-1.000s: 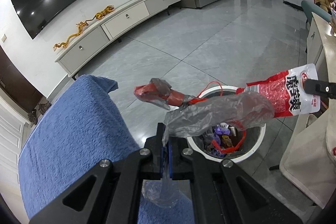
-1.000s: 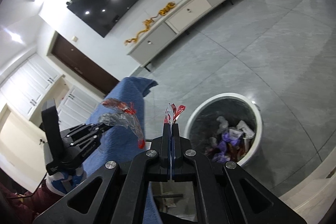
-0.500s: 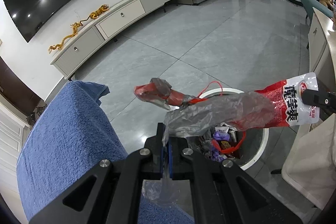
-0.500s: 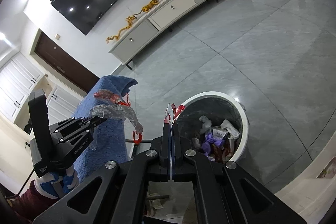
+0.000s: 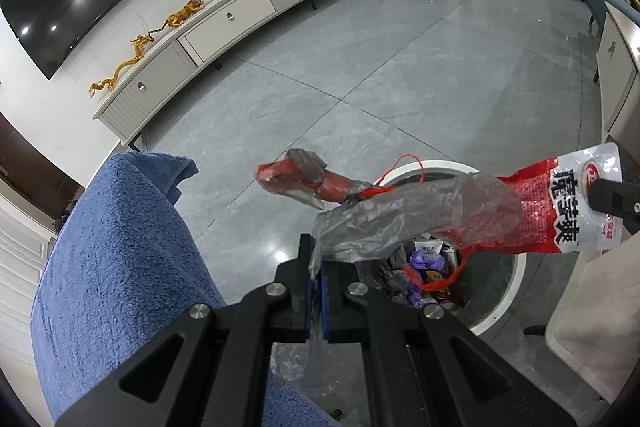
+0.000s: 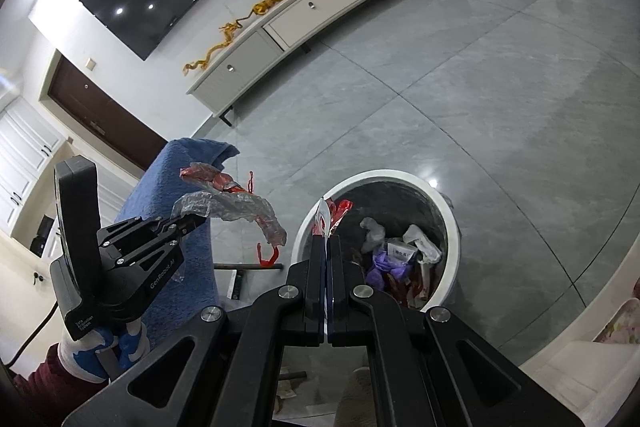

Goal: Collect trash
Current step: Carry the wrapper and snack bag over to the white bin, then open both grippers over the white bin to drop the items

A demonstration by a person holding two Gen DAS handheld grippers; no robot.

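Observation:
My left gripper (image 5: pixel 318 263) is shut on a crumpled clear plastic wrapper (image 5: pixel 404 219) with red scraps and a red string; it hangs over the near rim of the white round trash bin (image 5: pixel 516 283). In the right wrist view the left gripper (image 6: pixel 188 221) and its wrapper (image 6: pixel 236 207) sit left of the bin (image 6: pixel 448 223). My right gripper (image 6: pixel 327 247) is shut on a red and white snack packet (image 6: pixel 326 217), held above the bin's left rim. The packet (image 5: pixel 568 203) also shows in the left wrist view. The bin holds several wrappers.
A blue towel-covered seat (image 5: pixel 116 251) lies to the left of the bin. A white TV cabinet (image 5: pixel 224 23) with a gold dragon ornament stands along the far wall under a big TV. A pale furniture edge (image 5: pixel 588 315) is right of the bin. Grey tiled floor lies beyond.
Both grippers have drifted a little forward and closer over the bin, each still holding its trash. The bin sits lower and nearer in both views.

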